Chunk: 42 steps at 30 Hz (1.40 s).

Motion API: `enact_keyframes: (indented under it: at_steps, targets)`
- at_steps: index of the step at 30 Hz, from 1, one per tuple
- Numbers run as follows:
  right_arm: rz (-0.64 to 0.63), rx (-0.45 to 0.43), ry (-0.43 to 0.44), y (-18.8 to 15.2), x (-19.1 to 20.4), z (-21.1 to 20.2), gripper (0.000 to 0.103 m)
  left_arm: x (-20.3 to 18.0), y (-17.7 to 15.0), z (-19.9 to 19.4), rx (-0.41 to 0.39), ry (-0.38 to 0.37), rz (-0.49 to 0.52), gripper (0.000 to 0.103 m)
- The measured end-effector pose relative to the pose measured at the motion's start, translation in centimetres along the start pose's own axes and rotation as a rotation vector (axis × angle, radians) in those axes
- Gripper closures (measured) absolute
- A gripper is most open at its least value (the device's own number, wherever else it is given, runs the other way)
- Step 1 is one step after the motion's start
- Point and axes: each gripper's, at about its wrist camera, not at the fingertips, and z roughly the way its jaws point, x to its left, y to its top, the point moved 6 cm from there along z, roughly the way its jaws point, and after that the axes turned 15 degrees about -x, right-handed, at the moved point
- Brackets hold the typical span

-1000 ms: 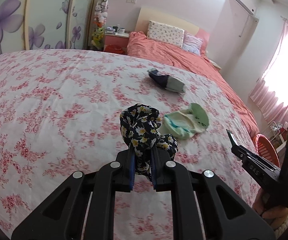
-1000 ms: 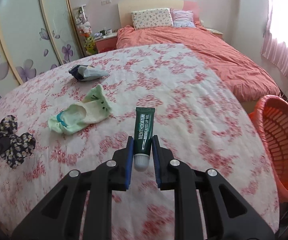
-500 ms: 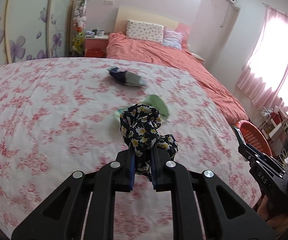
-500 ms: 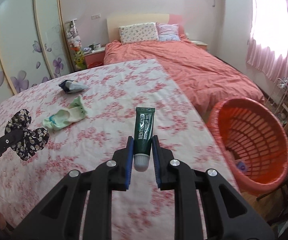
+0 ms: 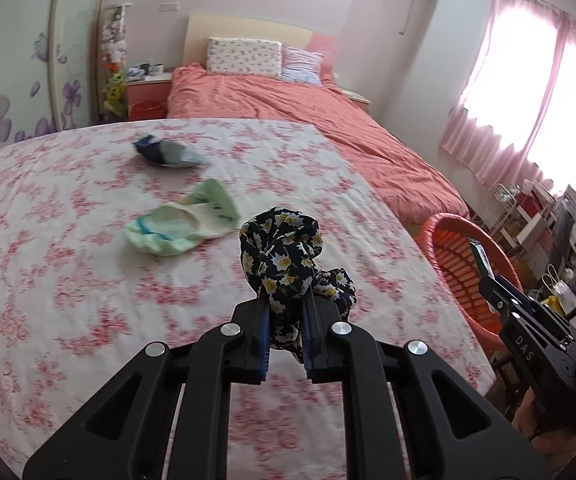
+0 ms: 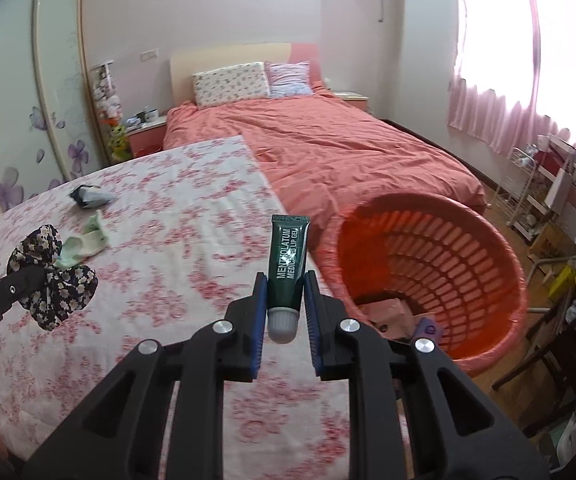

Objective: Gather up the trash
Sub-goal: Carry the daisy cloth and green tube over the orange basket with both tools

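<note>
- Left wrist view: the left tool [image 5: 284, 322] pinches a black floral scrunchie [image 5: 284, 256] between its blue pads, held above a surface draped in a white cloth with pink flowers [image 5: 48, 280].
- On that cloth lie a pale green sock [image 5: 180, 226] and, farther back, a dark blue and grey bundle [image 5: 168, 154], well apart from each other.
- Behind the surface stands a bed with a coral cover [image 5: 327, 120] and two pillows [image 5: 264, 60]; a nightstand [image 5: 148, 92] sits at its left, a wardrobe with purple flowers [image 5: 28, 92] beyond that, and pink curtains [image 5: 527, 100] hang at the right.
- An orange basket [image 5: 459, 264] stands on the floor just beside the surface's right edge; the right tool [image 5: 483, 262] shows in front of it.
- Right wrist view: the right tool [image 6: 285, 296] is pressed onto a dark green lip gel tube [image 6: 288, 256], cap end toward the camera, held near the surface's edge, just left of the basket [image 6: 487, 248].
- The basket holds a pink packet [image 6: 387, 312] and a small purple item [image 6: 427, 326].
- At left, the left tool [image 6: 28, 276] carries the scrunchie [image 6: 52, 276] over the cloth.
</note>
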Motion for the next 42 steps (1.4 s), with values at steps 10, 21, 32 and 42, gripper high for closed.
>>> enact_keyframes:
  at_steps: [10, 21, 32, 42]
  targets:
    - [0.008, -0.052, -0.094, 0.6, -4.1, -0.9, 0.084, -5.4, -0.4, 1.1, 0.011, -0.084, 0.045, 0.091]
    - [0.087, -0.074, -0.15, 1.0, -9.6, -1.4, 0.084, -11.5, -0.3, 2.8, 0.024, -0.195, 0.076, 0.091]
    - [0.147, -0.078, -0.207, 0.8, -14.9, -1.3, 0.084, -17.9, -1.2, 4.7, 0.052, -0.286, 0.144, 0.091]
    - [0.205, -0.085, -0.212, 0.7, -18.4, -0.7, 0.084, -22.1, -1.9, 6.3, 0.082, -0.354, 0.16, 0.091]
